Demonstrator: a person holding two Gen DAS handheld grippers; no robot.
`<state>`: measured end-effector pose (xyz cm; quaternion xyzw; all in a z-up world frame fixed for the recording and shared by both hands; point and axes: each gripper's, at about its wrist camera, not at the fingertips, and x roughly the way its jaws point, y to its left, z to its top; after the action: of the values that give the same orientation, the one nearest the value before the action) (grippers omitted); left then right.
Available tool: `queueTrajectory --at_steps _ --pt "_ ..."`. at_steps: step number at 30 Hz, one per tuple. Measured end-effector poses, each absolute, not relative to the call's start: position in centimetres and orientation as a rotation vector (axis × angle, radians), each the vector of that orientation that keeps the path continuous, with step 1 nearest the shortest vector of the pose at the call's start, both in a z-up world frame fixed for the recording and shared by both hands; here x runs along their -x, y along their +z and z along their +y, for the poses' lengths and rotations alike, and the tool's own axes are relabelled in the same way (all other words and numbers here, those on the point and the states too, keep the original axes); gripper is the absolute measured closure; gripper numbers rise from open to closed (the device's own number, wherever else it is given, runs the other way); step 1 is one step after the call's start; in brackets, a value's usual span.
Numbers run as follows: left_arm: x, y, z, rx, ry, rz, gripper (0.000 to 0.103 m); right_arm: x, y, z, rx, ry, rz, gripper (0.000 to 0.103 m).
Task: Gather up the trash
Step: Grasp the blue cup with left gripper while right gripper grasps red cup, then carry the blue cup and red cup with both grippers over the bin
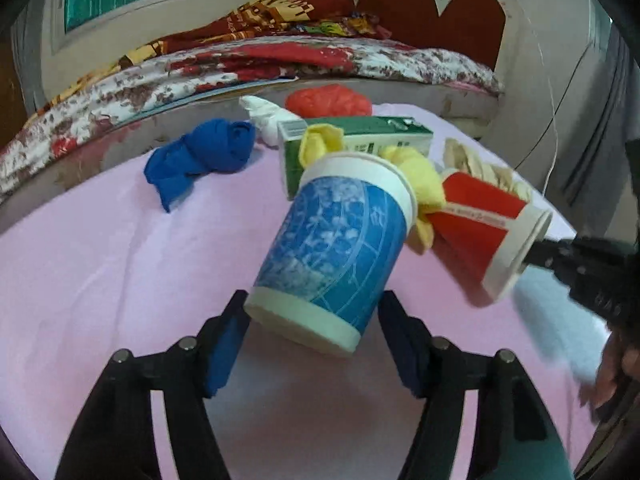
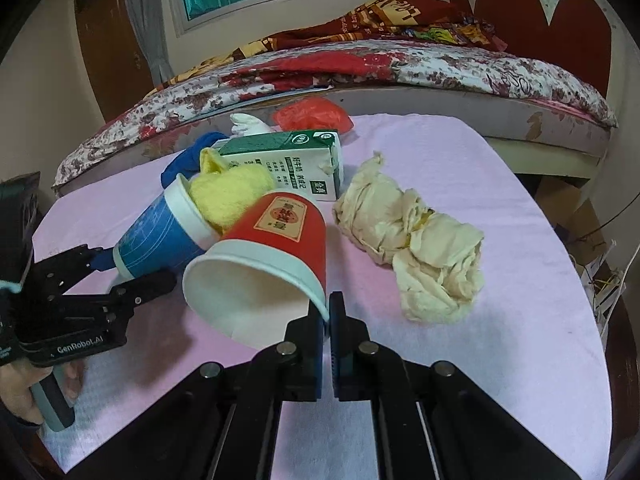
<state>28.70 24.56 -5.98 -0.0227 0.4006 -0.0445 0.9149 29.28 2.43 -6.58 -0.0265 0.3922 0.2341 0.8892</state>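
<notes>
Landmark: the milk carton (image 2: 294,164), lying on its side; every place below is reckoned from it.

1. Blue cloth (image 1: 202,156), knotted, left of the carton; white wad (image 1: 262,118) and orange bag (image 1: 328,100) behind it.
2. Your left gripper (image 1: 312,316); jaws spread on either side of the base of the blue cup (image 1: 334,248), which lies tipped in front of the carton with a yellow rag (image 2: 228,196) stuffed in its mouth; whether the pads press the cup cannot be told.
3. Your right gripper (image 2: 326,312); jaws pressed together, pinching the rim of the red cup (image 2: 268,256), which lies on its side in front of the carton, touching the blue cup.
4. Crumpled beige paper (image 2: 416,236), right of the carton, loose.

Risks, as judgement: the thin rim may crush or slip from your right pinch if you lift at an angle; moving the red cup may roll the blue one; the rag may fall out if that cup tips further.

Surface: pink cloth (image 2: 480,360), soft, likely to wrinkle and drag; behind the carton, a bed (image 2: 400,64) with a floral cover, a red headboard, a window.
</notes>
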Motion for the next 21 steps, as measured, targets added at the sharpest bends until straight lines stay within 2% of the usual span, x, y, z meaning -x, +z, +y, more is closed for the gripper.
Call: queueTrajectory --at_steps 8,13,15,18,21 --pt "-26.5 -5.4 23.8 0.079 -0.058 0.777 0.042 -29.7 -6.2 3.6 0.077 0.486 0.811 0.099" --pt "-26.9 -5.5 23.8 0.1 -0.027 0.782 0.038 -30.7 -6.6 4.1 0.079 0.449 0.839 0.098" --pt "-27.4 -5.5 23.6 0.089 -0.024 0.789 0.032 -31.1 -6.8 4.0 0.061 0.447 0.849 0.097" --pt "-28.2 -5.9 23.5 0.086 -0.031 0.815 0.032 -31.4 -7.0 3.9 0.063 0.439 0.85 0.094" --pt "-28.4 -6.0 24.0 0.131 -0.052 0.823 0.039 -31.6 -7.1 3.8 0.051 0.45 0.84 0.094"
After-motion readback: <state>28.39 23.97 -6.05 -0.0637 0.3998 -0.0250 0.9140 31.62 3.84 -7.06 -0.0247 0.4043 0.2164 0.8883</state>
